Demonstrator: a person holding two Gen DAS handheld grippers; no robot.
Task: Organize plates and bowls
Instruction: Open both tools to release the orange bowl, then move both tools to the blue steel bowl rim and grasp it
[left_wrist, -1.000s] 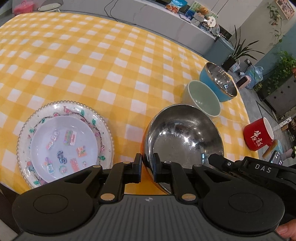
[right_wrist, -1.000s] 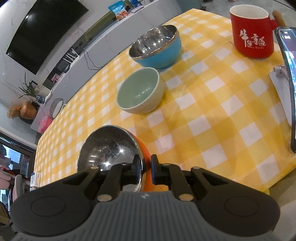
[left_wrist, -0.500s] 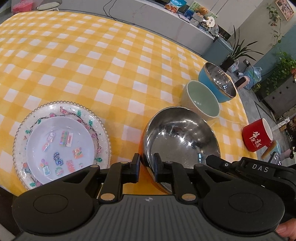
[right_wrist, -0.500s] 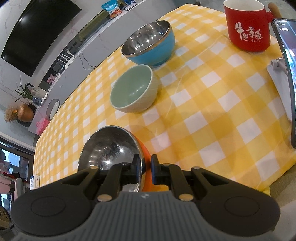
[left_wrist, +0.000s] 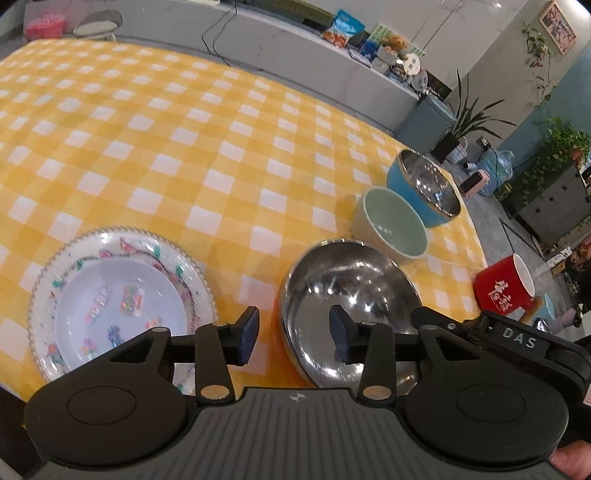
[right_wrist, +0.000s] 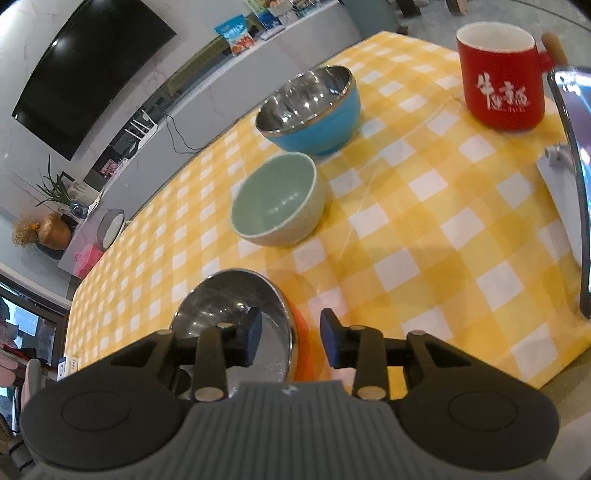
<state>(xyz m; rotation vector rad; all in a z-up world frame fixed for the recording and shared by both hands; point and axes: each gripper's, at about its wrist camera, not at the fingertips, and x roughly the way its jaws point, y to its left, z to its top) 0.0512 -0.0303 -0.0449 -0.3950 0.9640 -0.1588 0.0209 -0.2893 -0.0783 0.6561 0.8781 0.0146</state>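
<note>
Letting go now: left gripper (left_wrist: 292, 336) and right gripper (right_wrist: 290, 336) both opening, pads clear of the rim of the orange steel-lined bowl (left_wrist: 347, 291) set beside the patterned plate (left_wrist: 122, 302), so best backing straight off without nudging it.

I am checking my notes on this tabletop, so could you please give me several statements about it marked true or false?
1. The orange bowl has a shiny metal inside. True.
2. The green bowl is nested inside the blue bowl. False: they stand side by side on the tablecloth.
3. The decorated plate holds a bowl. False: nothing stands on it.
4. The red mug stands upright. True.
5. The left hand-held gripper clamps the orange bowl's rim. False: its jaws are opening, pads off the rim.
</note>
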